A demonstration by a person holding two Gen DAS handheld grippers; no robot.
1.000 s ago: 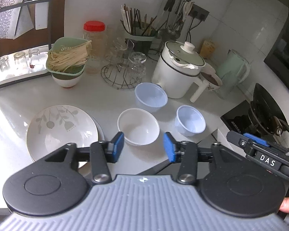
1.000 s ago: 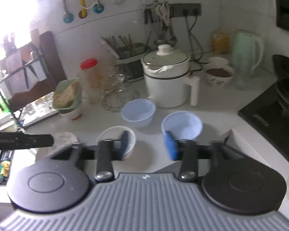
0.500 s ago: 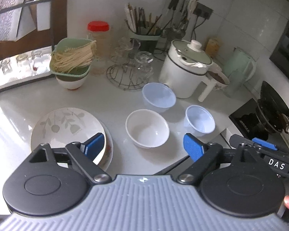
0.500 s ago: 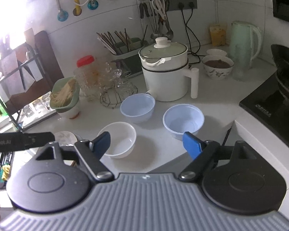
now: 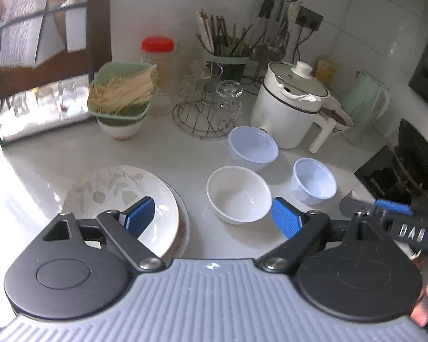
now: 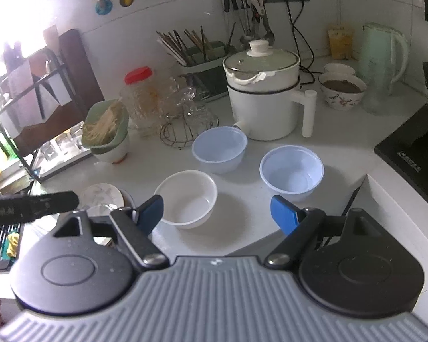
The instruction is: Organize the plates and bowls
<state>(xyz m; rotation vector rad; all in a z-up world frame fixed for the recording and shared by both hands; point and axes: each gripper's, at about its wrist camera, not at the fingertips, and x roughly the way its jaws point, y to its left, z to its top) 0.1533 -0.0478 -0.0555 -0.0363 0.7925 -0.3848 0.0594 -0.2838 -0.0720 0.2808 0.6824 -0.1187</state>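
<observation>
On the white countertop, near the front edge: items for sorting, catalogued below.

White bowl: one round, glossy white bowl (image 5: 239, 194), upright and empty, standing between the plates and the blue bowls; probably ceramic, so likely stiff, fairly heavy, slippery and chippable. Hold: pinch the rim wall, one pad inside, one outside.

Blue bowls: two translucent pale-blue plastic bowls, a wider one (image 5: 253, 147) just in front of the pot and a smaller, deeper one (image 5: 314, 181) to the right, apart from each other; judged light, slightly flexible, apt to slide or tip. Hold: a gentle grip at the rim; they look fit to nest.

Plates: two round plates in a stack, a white leaf-patterned plate (image 5: 119, 199) on top and a second plate's edge (image 5: 184, 222) showing beneath; judged heavy, rigid, fragile. Hold: at the rim, lifted level.

Left gripper (image 5: 214, 219): jaws have just been opening and stand wide, holding nothing; one blue pad shows over the top plate, the white bowl ahead between the pads.

Right gripper (image 6: 216, 210): jaws likewise just opened, wide and empty, above the counter edge before the white bowl.

Not for sorting: one white electric pot with glass lid (image 6: 264, 97); one mint-green kettle (image 6: 381, 65); one red-lidded clear jar (image 5: 158, 74); one wire rack of glasses (image 5: 208, 108).
</observation>
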